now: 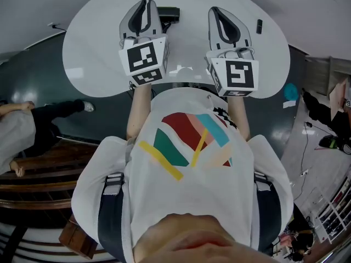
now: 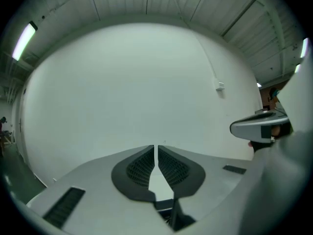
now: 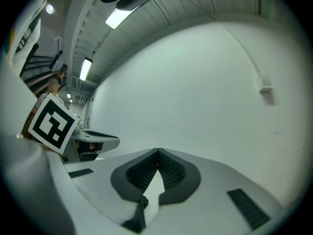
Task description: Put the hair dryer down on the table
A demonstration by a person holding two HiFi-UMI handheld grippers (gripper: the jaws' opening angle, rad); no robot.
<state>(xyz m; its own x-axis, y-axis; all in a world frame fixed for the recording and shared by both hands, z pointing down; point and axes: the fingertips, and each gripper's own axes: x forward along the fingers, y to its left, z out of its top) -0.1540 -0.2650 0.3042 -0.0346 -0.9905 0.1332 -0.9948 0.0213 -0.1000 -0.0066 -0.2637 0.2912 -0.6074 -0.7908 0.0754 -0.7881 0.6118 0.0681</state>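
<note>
Far left in the head view, someone in a dark sleeve (image 1: 57, 111) is sprawled near the brown wooden bench (image 1: 38, 171). Only an arm and a white shoe show. The big round white table (image 1: 93, 53) stands over a dark grey floor (image 1: 33, 70).

The left gripper (image 1: 145, 4) is held up over the table with its marker cube facing the camera. In its own view the left gripper (image 2: 155, 151) has its dark ribbed pads pulled in to a thin slit, so it's clenched on nothing, with only a plain white wall (image 2: 122, 92) beyond it.

Just beyond its tip, a black chunky object (image 1: 171, 13) lies on the table near the far edge, partly hidden behind that gripper. It may be the hair dryer, but I can't tell from this angle. Either way it isn't in either gripper.

The right gripper (image 1: 215, 11) is held alongside, apart from the left one. In the right gripper view (image 3: 157, 154) the pad tips meet, so it's clamped tight and empty too.

Further right, a small black slab (image 1: 259, 26) lies on the table, and a blue roundish thing (image 1: 290, 92) sits on the floor past the table's edge.

Bottom centre is the person's white T-shirt with coloured blocks printed on it (image 1: 192, 141), with dark straps at both sides.
</note>
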